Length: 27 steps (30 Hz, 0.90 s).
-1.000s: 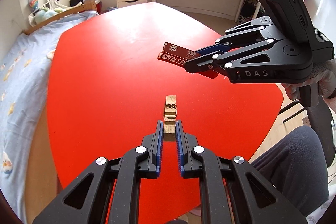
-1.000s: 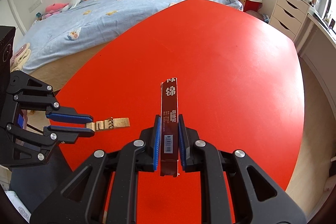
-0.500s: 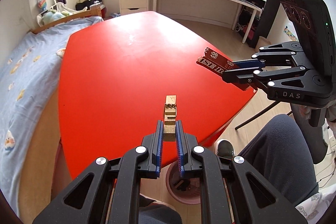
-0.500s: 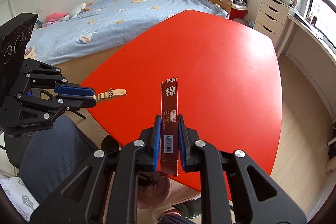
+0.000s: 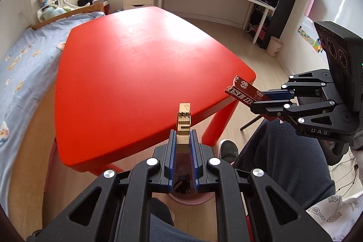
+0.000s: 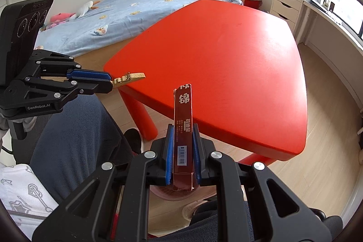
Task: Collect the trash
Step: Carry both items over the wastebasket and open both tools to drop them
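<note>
Fingers (image 5: 172,158) of the left gripper (image 5: 183,146) are pinching a small tan cardboard scrap (image 5: 184,123), which is sticking out forward from between the blue pads. In the right wrist view the same scrap (image 6: 130,78) is poking from the left gripper (image 6: 109,83) toward the near left corner of the red desk (image 6: 226,65).

Fingers (image 6: 168,155) of the right gripper (image 6: 182,151) are pinching a slim dark red carton (image 6: 182,119) with a barcode and white lettering, standing upright between the pads. Seen from the left wrist, that carton (image 5: 241,92) is jutting leftward from the right gripper (image 5: 256,101), just off the near right corner of the desk (image 5: 136,74).

Both grippers are hanging off the near edge of the desk, above the person's dark trouser legs (image 5: 283,155). A pink bin (image 5: 192,197) is sitting on the wooden floor below, partly hidden behind the left gripper, with dark scraps inside. A bed (image 6: 127,13) with a blue cover is lying on the far left side of the desk.
</note>
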Each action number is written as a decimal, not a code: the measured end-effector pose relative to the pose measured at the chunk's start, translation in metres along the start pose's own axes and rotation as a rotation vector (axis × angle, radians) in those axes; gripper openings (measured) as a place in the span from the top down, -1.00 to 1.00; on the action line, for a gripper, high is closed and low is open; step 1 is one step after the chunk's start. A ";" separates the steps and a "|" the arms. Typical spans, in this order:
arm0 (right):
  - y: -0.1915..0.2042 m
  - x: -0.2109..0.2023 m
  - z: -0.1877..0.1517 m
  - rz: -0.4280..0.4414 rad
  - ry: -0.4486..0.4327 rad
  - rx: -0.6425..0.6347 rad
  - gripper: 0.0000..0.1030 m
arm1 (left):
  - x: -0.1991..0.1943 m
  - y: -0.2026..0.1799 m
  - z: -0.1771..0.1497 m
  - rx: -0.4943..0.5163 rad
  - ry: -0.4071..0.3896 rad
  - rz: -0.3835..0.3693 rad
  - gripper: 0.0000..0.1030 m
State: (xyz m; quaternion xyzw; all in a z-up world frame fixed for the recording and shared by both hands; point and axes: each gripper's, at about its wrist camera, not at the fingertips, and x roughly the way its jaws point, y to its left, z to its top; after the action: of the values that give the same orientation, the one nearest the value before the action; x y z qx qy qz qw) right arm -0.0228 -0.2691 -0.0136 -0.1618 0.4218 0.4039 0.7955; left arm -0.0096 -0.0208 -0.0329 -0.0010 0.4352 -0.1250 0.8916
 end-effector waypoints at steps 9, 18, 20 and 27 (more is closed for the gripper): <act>0.007 0.005 -0.019 0.024 0.033 0.015 0.72 | 0.006 -0.012 -0.023 -0.010 0.035 -0.024 0.77; 0.008 0.006 -0.022 0.035 0.034 0.024 0.71 | 0.008 -0.012 -0.023 -0.004 0.031 -0.031 0.77; 0.007 0.007 -0.023 0.040 0.034 0.028 0.71 | 0.008 -0.012 -0.023 -0.005 0.033 -0.034 0.77; -0.001 0.006 -0.026 0.043 0.025 0.056 -0.51 | 0.009 -0.008 -0.023 -0.022 0.010 -0.026 -0.30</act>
State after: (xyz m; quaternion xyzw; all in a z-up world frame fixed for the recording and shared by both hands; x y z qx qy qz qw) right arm -0.0335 -0.2821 -0.0341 -0.1354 0.4464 0.4068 0.7854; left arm -0.0238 -0.0286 -0.0530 -0.0159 0.4408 -0.1320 0.8877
